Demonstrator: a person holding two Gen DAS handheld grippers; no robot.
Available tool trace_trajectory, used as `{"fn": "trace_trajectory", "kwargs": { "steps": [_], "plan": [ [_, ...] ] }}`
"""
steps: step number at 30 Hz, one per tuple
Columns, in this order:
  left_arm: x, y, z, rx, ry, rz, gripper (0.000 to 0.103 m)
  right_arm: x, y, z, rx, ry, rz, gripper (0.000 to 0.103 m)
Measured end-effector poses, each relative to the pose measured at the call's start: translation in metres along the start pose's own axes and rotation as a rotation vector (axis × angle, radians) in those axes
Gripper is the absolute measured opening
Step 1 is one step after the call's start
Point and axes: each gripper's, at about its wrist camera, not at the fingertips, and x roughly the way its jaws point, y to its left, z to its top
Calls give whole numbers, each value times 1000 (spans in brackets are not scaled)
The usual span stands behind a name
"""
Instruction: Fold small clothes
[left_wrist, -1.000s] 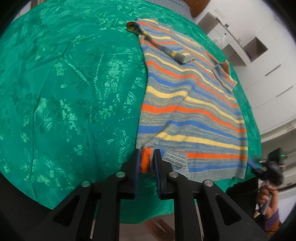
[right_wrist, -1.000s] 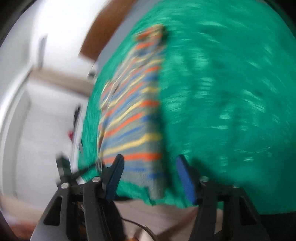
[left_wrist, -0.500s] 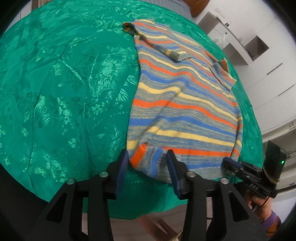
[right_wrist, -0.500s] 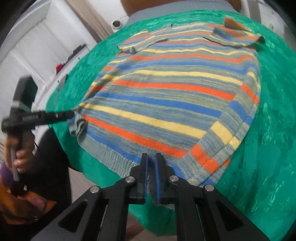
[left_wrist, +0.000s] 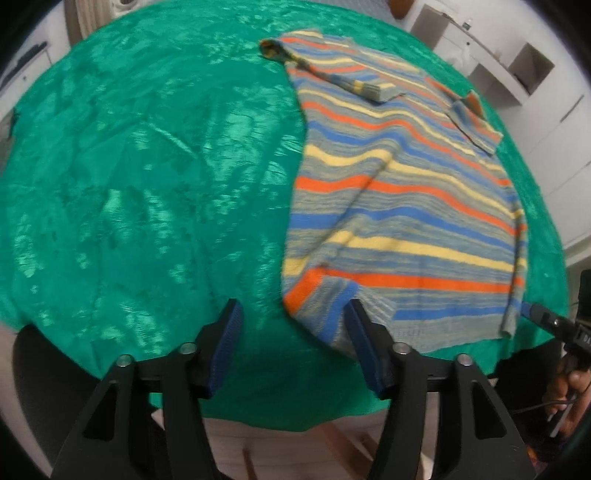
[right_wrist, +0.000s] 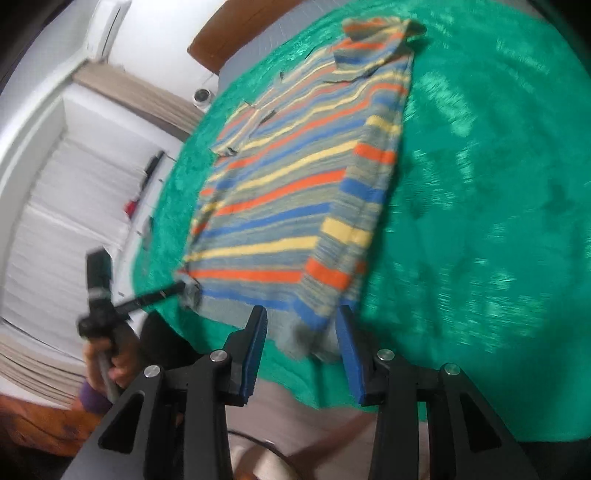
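Nearest, the left gripper (left_wrist: 291, 343) is seen with its jaws spread and opening; the folded corner of the striped knit sweater (left_wrist: 399, 206) lies just beside its right finger, unpinched. The right gripper (right_wrist: 301, 350) is likewise opening, the hem corner lying loose between its jaws. The sweater is spread on the green tablecloth (left_wrist: 147, 166), its near hem by the table edge, both sleeves folded in across the far part. It is judged light, soft and stretchy, prone to sag; the ribbed hem corners are best pinched.
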Motion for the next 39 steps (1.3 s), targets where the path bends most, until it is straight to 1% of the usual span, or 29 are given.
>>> {"fn": "trace_trajectory", "kwargs": {
  "steps": [1,2,3,4,5,6,7,8,10,13,15,16,17,19,22,24,26,27,29,30,31,32,33,34,35,36,37,38,39],
  "plan": [
    [-1,2,-1,-4,-7,13,71,6,1,1,3,12,-6,40],
    [-1,5,-2,-10,-9,19,71,13,0,3,6,33,-41,40],
    [1,7,-2,-13,0,11,71,21,-3,4,18,57,-74,32],
    [5,8,-2,-13,19,-6,67,24,-4,4,28,67,-80,15],
    [10,8,-3,-15,47,-30,58,22,-5,3,34,79,-84,9],
    [13,7,-4,-14,67,-57,20,18,-5,3,28,80,-87,8],
    [17,5,-5,-1,95,-92,4,10,-4,2,15,73,-98,7],
    [18,1,-7,19,98,-96,2,-3,-1,0,-9,62,-121,7],
    [13,-4,-10,58,77,-74,0,-21,3,0,-34,37,-165,6],
    [-8,2,-11,62,63,-95,0,-58,7,-2,-73,5,-308,6],
    [-27,9,-13,82,41,-80,0,-80,11,-4,-101,-7,-394,6],
    [-34,12,-16,88,39,-85,0,-83,11,-3,-113,-7,-419,6],
    [-36,13,-17,92,41,-84,0,-82,14,-2,-138,0,-463,6],
    [-30,15,-23,106,49,-41,0,-73,8,1,-146,29,-491,6],
    [8,22,-29,54,99,6,0,-30,-17,1,-131,122,-590,6],
    [24,26,-32,18,104,13,0,-14,-31,-2,-103,147,-599,6],
    [27,24,-31,16,98,29,0,-10,-32,1,-107,145,-615,6],
    [28,22,-30,28,97,39,1,-10,-31,3,-106,152,-612,6],
    [24,18,-30,64,97,65,8,-12,-25,7,-119,165,-598,8],
    [20,18,-31,73,99,72,14,-20,-22,10,-122,177,-569,16],
    [14,19,-31,77,101,78,28,-25,-20,12,-124,187,-563,28],
    [2,21,-31,79,86,89,37,-35,-15,18,-138,194,-567,34],
    [-9,24,-32,80,56,98,53,-48,-7,26,-170,181,-587,43],
    [-27,28,-31,80,1,114,64,-59,0,36,-208,156,-610,46],
    [-40,31,-30,78,-41,130,66,-71,13,48,-261,129,-640,46],
    [-52,35,-28,75,-78,147,69,-82,28,65,-331,89,-681,50],
    [-62,38,-25,68,-113,164,69,-88,39,79,-388,59,-706,58],
    [-72,41,-19,53,-150,180,69,-90,53,96,-462,25,-722,62],
    [-80,44,-15,36,-178,186,70,-84,70,117,-561,-11,-711,65]
  ]
}}
